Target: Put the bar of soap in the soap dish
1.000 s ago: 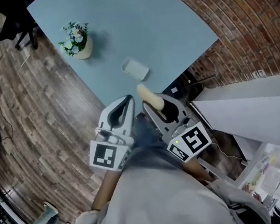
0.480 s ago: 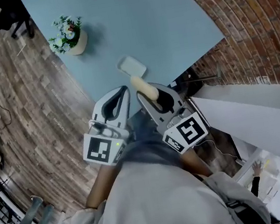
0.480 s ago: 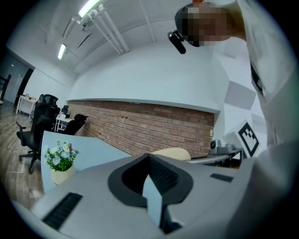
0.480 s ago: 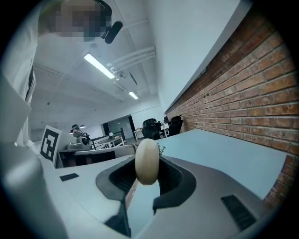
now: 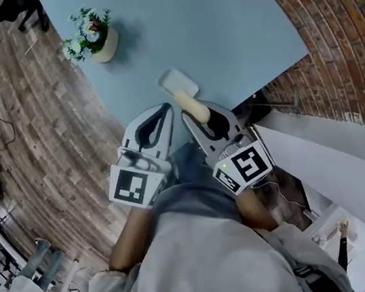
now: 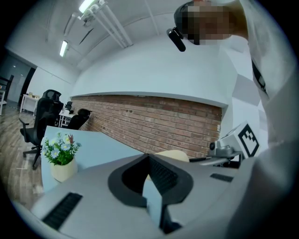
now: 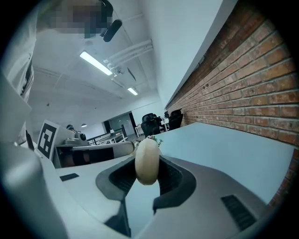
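Note:
A cream oval bar of soap (image 5: pixel 190 105) (image 7: pixel 146 161) stands on edge between the pads of my right gripper (image 5: pixel 193 110) (image 7: pixel 147 164), which is shut on it. The soap's far end reaches the near edge of the pale rectangular soap dish (image 5: pixel 177 83), which lies on the light blue table (image 5: pixel 218 26). My left gripper (image 5: pixel 165 110) (image 6: pixel 148 158) hangs just left of the right one, shut with nothing in it. In the left gripper view the soap (image 6: pixel 174 155) peeks over that gripper's jaws.
A small cream pot of flowers (image 5: pixel 92 38) (image 6: pixel 61 160) stands near the table's left edge. A brick wall (image 5: pixel 334 21) runs along the table's right side. Wooden floor (image 5: pixel 22 133) lies to the left, with office chairs (image 6: pixel 39 123) beyond.
Both grippers have moved forward over the table's near edge. The held soap has closed the gap to the soap dish.

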`<action>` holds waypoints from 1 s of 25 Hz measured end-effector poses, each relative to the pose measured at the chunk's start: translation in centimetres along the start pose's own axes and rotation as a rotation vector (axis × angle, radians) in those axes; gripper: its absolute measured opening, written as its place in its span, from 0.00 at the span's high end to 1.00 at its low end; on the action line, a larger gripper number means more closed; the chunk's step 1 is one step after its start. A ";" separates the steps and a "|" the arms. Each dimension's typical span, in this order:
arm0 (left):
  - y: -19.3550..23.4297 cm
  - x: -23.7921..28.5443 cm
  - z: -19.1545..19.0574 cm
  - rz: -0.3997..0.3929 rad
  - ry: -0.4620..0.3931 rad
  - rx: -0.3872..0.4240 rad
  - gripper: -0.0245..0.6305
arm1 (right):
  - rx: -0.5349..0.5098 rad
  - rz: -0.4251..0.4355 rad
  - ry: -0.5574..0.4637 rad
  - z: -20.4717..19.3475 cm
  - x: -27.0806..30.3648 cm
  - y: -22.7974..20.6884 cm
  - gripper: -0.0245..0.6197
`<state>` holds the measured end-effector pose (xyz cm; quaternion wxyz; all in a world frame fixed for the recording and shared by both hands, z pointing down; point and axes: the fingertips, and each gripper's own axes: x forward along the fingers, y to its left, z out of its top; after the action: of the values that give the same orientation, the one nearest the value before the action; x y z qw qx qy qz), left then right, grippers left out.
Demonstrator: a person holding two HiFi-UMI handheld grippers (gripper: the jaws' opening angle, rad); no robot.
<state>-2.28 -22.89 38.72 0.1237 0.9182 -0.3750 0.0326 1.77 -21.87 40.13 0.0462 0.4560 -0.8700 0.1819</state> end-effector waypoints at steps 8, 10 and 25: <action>1.3 1.6 -1.7 0.027 0.022 -0.018 0.96 | -0.001 0.017 0.032 -1.7 1.9 -1.5 0.78; 1.5 1.9 -2.1 0.034 0.032 -0.029 0.96 | 0.000 0.023 0.043 -2.2 2.4 -1.8 0.78; 3.6 3.5 -5.1 0.083 0.081 -0.061 0.96 | 0.030 0.042 0.144 -6.6 5.6 -4.1 0.78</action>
<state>-2.09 -26.46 44.95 0.1655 0.8956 -0.4081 0.0633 1.24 -25.99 48.72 0.0979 0.4241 -0.8709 0.2280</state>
